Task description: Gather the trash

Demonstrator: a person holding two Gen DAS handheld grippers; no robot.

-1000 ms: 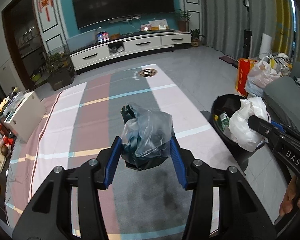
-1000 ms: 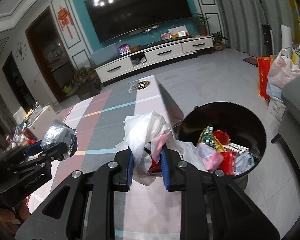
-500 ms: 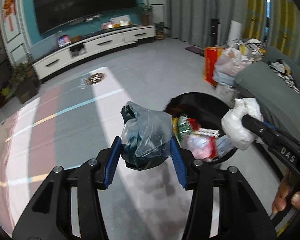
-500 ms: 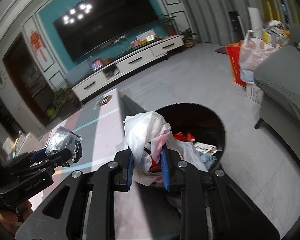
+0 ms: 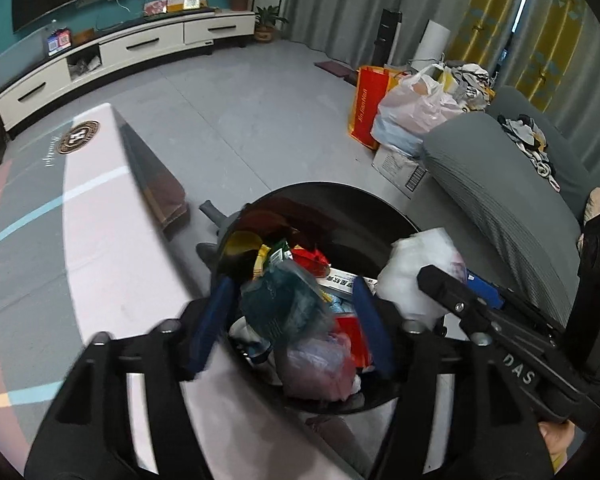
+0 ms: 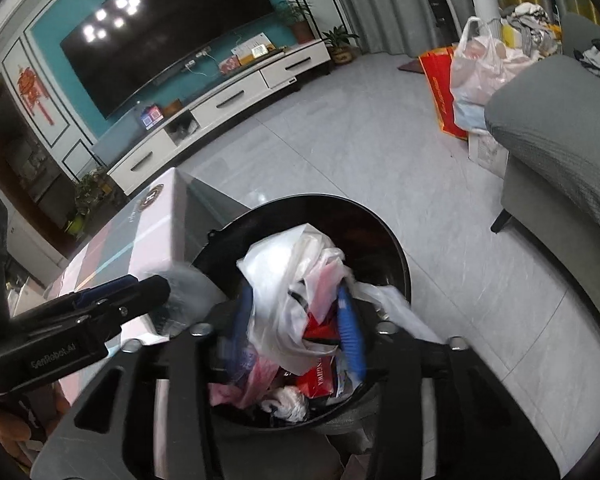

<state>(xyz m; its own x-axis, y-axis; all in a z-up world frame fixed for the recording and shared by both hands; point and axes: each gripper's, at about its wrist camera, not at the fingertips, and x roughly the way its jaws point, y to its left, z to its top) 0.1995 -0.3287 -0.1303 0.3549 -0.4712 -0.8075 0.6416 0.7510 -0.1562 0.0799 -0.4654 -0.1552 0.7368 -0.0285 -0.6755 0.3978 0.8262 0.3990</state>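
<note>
The dark clear-wrapped bag of trash [image 5: 284,304] sits between the blue pads [image 5: 214,326] of the left tongs [image 5: 294,326], directly over the open black trash bin [image 5: 340,196]. The pads stand apart on either side of it with a gap visible at each flank; motion blur makes it hard to tell whether either pad touches the bag. In the right wrist view, a white plastic bag [image 6: 288,280] with red packaging inside lies between the blue pads [image 6: 350,332] of the right tongs [image 6: 296,328], also above the bin [image 6: 380,224]. These pads are spread too, and the bag hangs loosely between them, its lower folds draping toward the rubbish below.

The bin is already well filled with red cartons, a pink bag, yellow and green wrappers and crumpled white plastic. Seen from the left wrist, the right tongs enter from 4 o'clock, their tip at the white bag [image 5: 420,276]. From the right wrist, the left tongs [image 6: 156,292] come in from 9 o'clock.

The desk [image 5: 100,248], covered with a pink, grey and white striped cloth, borders the bin at 9 o'clock. A grey sofa [image 5: 500,184] lies at 3 o'clock, with a red shopping bag [image 5: 366,108] and a full plastic bag [image 5: 412,112] at 1 o'clock. A white TV cabinet [image 5: 140,48] runs along the teal wall at 11 o'clock.
</note>
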